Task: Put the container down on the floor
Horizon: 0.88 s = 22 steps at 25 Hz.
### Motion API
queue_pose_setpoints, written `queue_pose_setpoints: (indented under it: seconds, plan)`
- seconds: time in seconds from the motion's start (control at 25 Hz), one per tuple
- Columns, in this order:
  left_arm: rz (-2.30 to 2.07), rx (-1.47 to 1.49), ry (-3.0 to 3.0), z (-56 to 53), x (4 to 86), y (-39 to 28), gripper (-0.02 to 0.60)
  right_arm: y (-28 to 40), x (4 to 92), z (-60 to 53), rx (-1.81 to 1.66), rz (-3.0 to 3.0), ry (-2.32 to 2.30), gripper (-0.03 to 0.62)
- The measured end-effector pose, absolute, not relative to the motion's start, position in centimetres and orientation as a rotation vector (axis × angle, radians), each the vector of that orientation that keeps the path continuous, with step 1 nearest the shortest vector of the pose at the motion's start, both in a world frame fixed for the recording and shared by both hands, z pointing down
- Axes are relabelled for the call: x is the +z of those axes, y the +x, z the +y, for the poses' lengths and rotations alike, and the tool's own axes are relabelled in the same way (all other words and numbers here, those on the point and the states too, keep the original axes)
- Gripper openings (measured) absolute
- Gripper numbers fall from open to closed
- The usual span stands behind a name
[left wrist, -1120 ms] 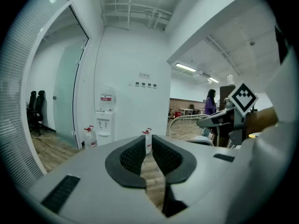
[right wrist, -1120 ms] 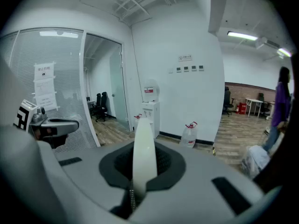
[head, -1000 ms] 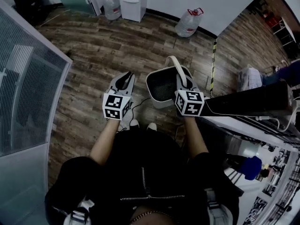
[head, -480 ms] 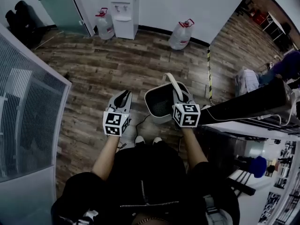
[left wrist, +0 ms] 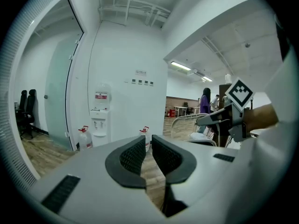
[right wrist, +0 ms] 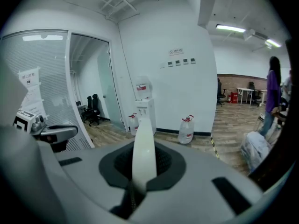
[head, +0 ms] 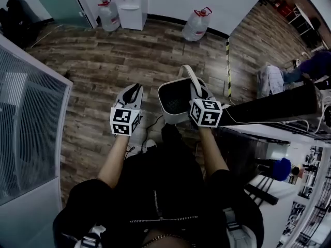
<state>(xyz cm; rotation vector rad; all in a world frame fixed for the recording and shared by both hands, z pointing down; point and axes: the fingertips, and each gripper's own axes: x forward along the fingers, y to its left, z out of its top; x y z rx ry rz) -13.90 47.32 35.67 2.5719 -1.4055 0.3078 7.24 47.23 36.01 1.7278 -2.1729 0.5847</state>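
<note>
The container [head: 175,101] is a white bin with a dark inside and a pale strap handle [head: 189,75]. It hangs above the wooden floor in front of the person. My right gripper [head: 199,91] is shut on that handle. In the right gripper view the strap [right wrist: 144,125] runs up between the pads of the right gripper [right wrist: 144,154]. My left gripper [head: 134,91] floats to the left of the bin, apart from it. In the left gripper view the left gripper [left wrist: 147,146] has its jaws together with nothing between them.
A water cooler [head: 129,4] and two big water jugs [head: 106,15] [head: 196,25] stand by the far wall. A ribbed glass partition [head: 26,112] bounds the left side. A black desk edge [head: 274,107] lies at the right, with a white bag [head: 269,80] beyond it. A thin cable [head: 152,123] runs on the floor.
The person has stepped forward, one leg now under the bin. Both grippers keep their spacing, and the bin still hangs from the right one.
</note>
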Motion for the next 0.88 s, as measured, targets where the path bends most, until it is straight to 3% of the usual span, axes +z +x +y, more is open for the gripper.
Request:
queue_pose_setpoints:
  seconds: [0.88]
  plan:
    - [-1.557,0.395,2.487,31.1,35.9,-6.7,0.051,14.1,38.1,30.3,0.656,-2.257,1.546,0.015]
